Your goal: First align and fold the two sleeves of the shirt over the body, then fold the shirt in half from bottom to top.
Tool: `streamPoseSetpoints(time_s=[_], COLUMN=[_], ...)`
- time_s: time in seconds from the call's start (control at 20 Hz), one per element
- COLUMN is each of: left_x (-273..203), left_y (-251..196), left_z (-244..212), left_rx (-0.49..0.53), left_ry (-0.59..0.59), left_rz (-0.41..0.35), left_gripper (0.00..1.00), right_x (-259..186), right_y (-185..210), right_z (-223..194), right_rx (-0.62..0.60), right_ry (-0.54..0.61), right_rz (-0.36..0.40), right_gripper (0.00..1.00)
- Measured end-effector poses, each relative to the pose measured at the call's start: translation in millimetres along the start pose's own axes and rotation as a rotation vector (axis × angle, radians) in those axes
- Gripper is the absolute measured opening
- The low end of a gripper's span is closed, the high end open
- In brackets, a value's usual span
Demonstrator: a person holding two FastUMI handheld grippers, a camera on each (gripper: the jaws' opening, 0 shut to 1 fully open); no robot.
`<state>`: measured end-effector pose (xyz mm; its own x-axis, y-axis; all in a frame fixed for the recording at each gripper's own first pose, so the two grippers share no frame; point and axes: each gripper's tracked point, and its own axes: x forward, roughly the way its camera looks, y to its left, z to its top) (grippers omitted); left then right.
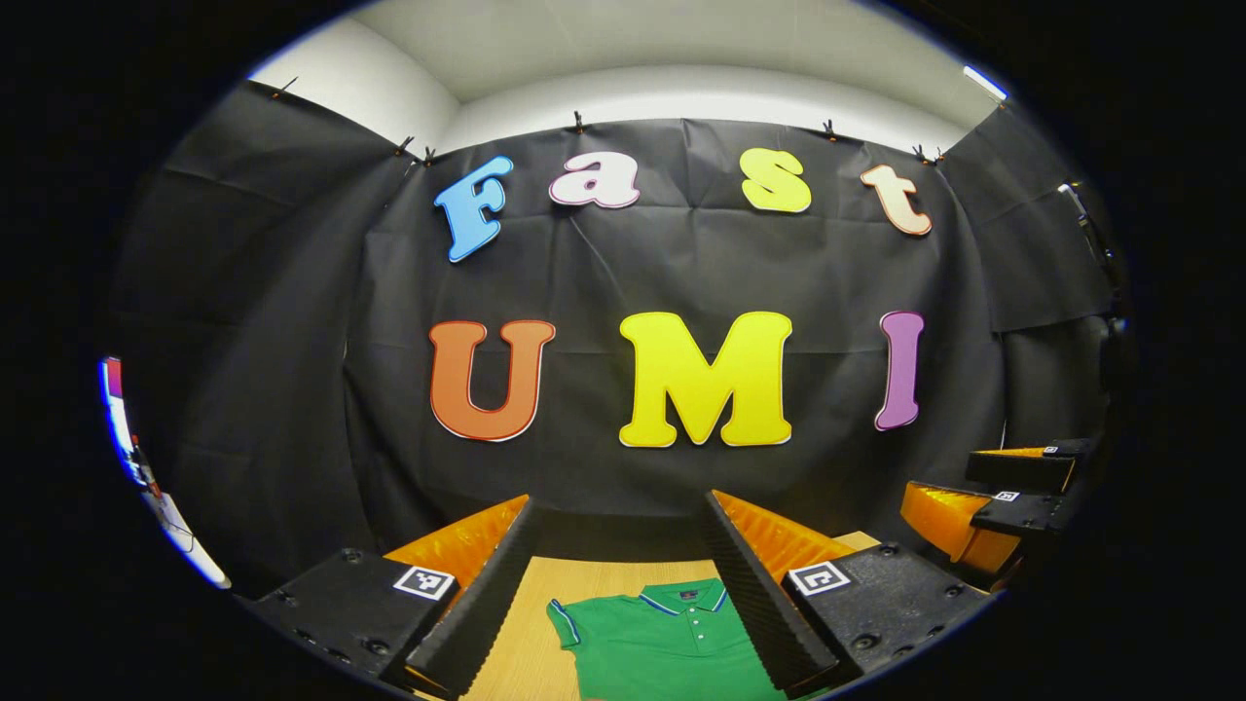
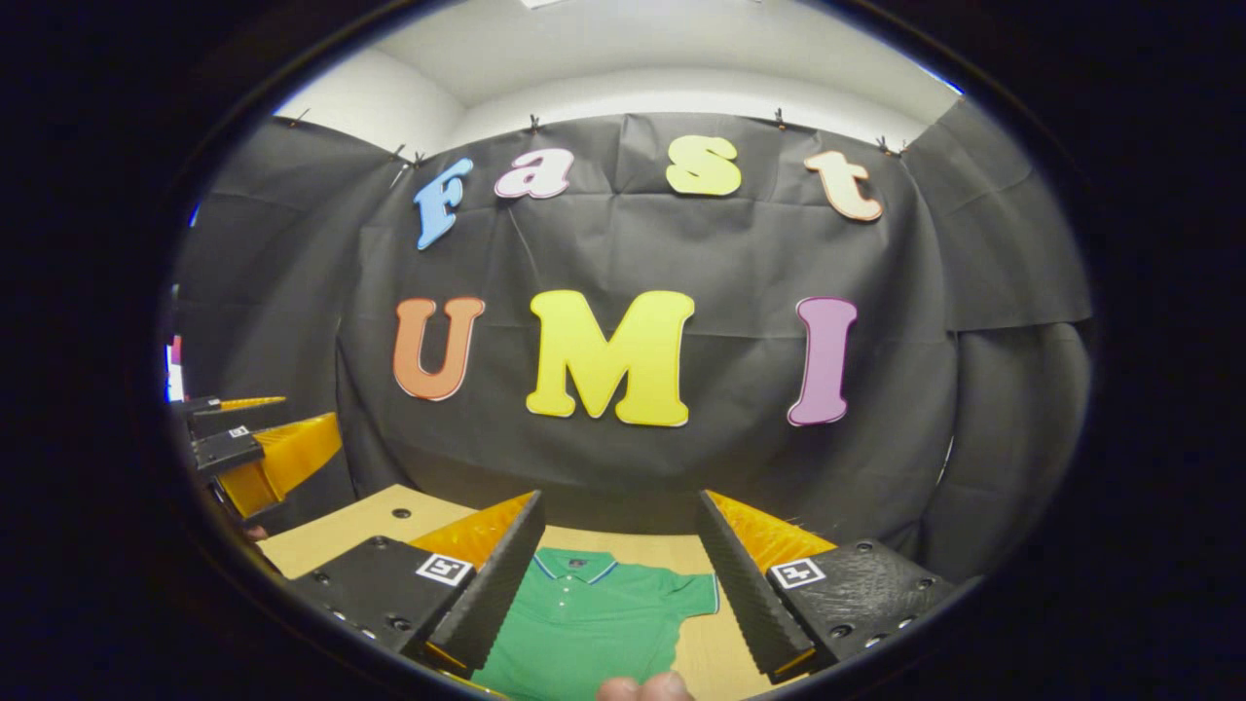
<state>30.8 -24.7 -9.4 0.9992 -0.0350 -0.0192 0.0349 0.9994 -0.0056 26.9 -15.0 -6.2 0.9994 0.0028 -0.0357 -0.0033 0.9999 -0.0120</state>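
In the left gripper view, the left gripper hangs above the surface with its fingers spread apart and nothing between them. Below and beyond them lies the green shirt, flat, collar toward the wall. The right gripper is likewise spread wide and holds nothing above the shirt. Farther off stands the black cloth wall.
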Motion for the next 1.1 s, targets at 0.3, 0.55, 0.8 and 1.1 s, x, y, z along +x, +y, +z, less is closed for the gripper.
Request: streamPoseSetpoints(time_s=[0.3,0.55,0.8,1.1], left_x=[8,9,13,28], left_y=[-6,-13,-20,-32], left_z=[-1,-4,-10,-19], left_rx=[0.023,0.020,0.015,0.016], left_ry=[0.012,0.017,0.032,0.050], left_rz=[0.002,0.005,0.007,0.019], left_gripper=[1.00,1.00,1.00,1.00], right_x=[7,11,24,63], right_y=[-6,-13,-26,-55], right_z=[1,-2,-19,-60], right_rx=[0.013,0.020,0.024,0.021], right_ry=[0.002,0.013,0.061,0.173], right_rz=[0.003,0.009,0.006,0.007], right_gripper=[0.97,0.97,0.95,0.95])
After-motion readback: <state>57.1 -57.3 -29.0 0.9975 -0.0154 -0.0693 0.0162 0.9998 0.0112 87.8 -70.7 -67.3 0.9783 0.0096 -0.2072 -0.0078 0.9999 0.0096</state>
